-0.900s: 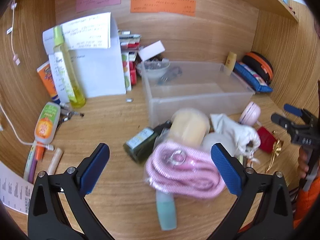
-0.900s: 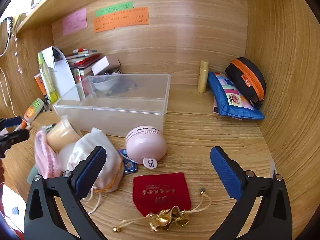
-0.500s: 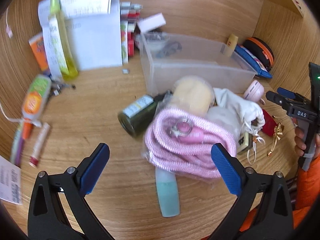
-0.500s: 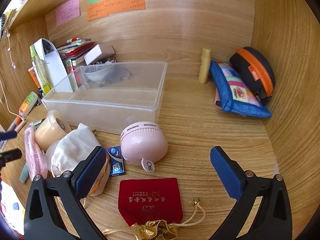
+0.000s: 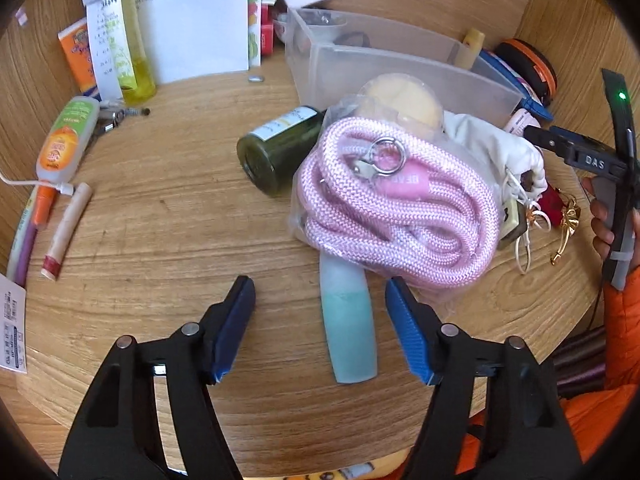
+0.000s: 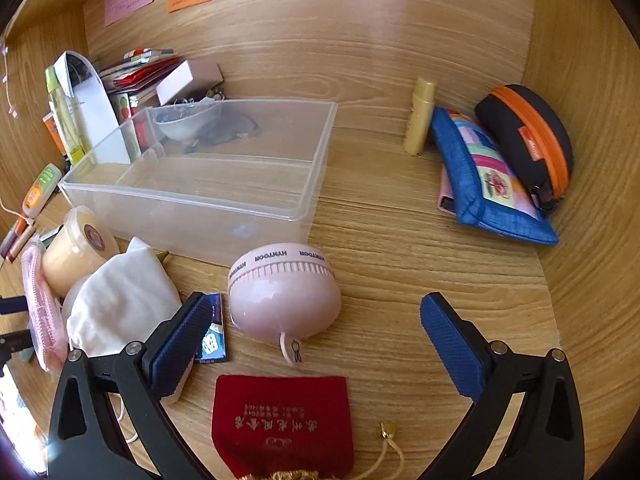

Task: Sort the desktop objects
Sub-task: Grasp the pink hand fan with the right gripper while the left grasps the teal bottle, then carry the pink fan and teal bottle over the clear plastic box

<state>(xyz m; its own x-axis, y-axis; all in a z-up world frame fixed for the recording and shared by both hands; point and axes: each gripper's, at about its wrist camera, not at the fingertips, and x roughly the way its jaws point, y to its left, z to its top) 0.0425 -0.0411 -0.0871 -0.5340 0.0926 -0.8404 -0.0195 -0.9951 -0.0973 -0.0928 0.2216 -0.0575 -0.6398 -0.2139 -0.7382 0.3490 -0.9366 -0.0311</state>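
My left gripper is open and hangs over a teal tube that lies between its jaws and runs under a bagged pink rope. A dark green jar and a cream tub lie by the rope. My right gripper is open and empty above a pink round fan and a red velvet pouch. A white drawstring bag lies at its left finger. The clear plastic bin stands behind.
Bottles, tubes and papers crowd the left side, with pens at the desk edge. A yellow tube, a blue pouch and a black-orange case sit in the right corner. Wooden walls enclose the desk.
My left gripper has dropped and tilted down toward the teal tube, and its jaws have narrowed. My right gripper has moved forward and lower over the fan and the pouch.
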